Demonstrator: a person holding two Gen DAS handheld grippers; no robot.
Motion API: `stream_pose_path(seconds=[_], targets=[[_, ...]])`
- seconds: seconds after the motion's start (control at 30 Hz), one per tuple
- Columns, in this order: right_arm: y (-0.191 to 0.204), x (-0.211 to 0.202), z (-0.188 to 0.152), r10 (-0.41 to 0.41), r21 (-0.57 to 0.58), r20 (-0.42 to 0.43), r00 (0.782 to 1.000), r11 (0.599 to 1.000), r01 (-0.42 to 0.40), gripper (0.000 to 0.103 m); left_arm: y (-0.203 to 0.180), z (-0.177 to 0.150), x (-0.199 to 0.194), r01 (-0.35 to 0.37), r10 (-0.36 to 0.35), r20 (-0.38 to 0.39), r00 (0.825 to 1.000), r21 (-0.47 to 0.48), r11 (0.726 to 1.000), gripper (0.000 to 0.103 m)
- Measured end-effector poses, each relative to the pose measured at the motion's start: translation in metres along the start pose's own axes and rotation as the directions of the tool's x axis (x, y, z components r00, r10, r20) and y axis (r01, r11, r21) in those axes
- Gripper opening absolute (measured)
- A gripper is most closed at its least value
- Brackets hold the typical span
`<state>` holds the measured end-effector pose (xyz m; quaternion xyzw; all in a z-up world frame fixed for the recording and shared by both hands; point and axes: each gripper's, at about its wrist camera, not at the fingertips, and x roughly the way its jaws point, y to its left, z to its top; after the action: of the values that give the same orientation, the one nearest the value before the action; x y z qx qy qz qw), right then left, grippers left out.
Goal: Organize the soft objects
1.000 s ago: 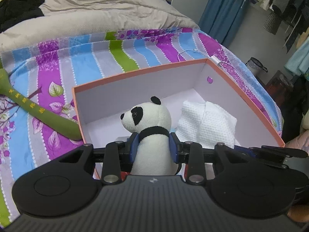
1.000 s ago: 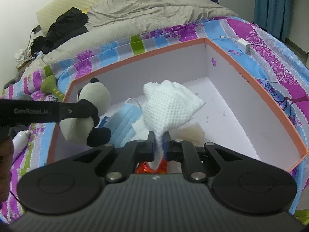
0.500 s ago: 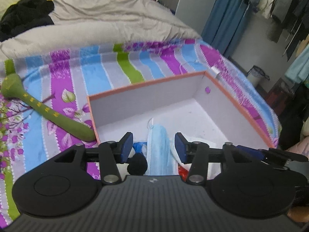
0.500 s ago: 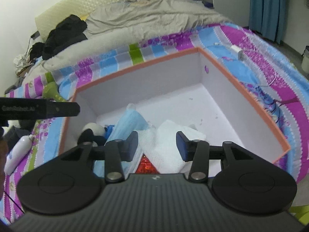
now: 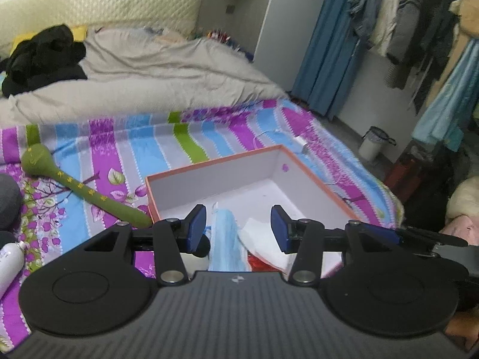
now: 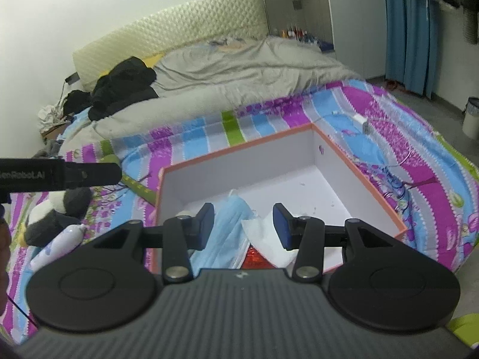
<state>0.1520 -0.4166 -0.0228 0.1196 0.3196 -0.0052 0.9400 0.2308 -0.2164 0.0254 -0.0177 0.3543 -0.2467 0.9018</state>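
Note:
An orange-rimmed white box (image 5: 209, 163) (image 6: 239, 146) sits on the striped bedspread. At its near end lie a blue face mask (image 5: 226, 239) (image 6: 232, 233), a white waffle cloth (image 5: 262, 234) (image 6: 266, 239) and something red (image 6: 254, 258). Of the panda plush only a black bit (image 5: 201, 246) shows behind my left finger. My left gripper (image 5: 238, 225) hangs open above the box's near end with nothing between its pads. My right gripper (image 6: 244, 223) is open too, over the mask and cloth without touching them.
A green plush stick (image 5: 86, 193) lies left of the box. Further left are a black-and-white plush (image 6: 57, 212) and a white bottle (image 5: 9, 261). A white charger with cable (image 6: 360, 122) lies beyond the box. A grey duvet (image 5: 134, 83) and black clothes (image 5: 42, 56) cover the far bed.
My left gripper let go of the panda and my right let go of the white cloth; both now lie in the box. Both grippers opened, rose and drew back.

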Motion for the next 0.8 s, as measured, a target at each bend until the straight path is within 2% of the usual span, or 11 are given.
stream_pose_path(seconds=[0.17,0.33,0.47,0.8], targets=[[0.011,-0.035,-0.004,-0.004,-0.005,0.048,0.999,1.0,0.004,0.046,-0.009,-0.016,-0.042,0.013,-0.014,0.03,0.999,0.013,1.0,0.054],[0.022,-0.066,-0.017,0.001,-0.001,0.083,0.997,1.0,-0.001,0.046,-0.008,-0.037,-0.081,0.041,-0.04,0.043,0.998,-0.02,0.999,0.054],[0.029,-0.084,-0.028,0.009,0.012,0.094,0.996,1.0,-0.01,0.046,-0.01,-0.053,-0.104,0.022,-0.022,0.059,0.998,-0.008,1.0,0.054],[0.046,-0.11,-0.054,0.008,-0.034,0.095,0.995,0.999,-0.004,0.046,-0.006,-0.086,-0.152,-0.009,0.01,0.098,0.995,-0.019,1.0,0.054]])
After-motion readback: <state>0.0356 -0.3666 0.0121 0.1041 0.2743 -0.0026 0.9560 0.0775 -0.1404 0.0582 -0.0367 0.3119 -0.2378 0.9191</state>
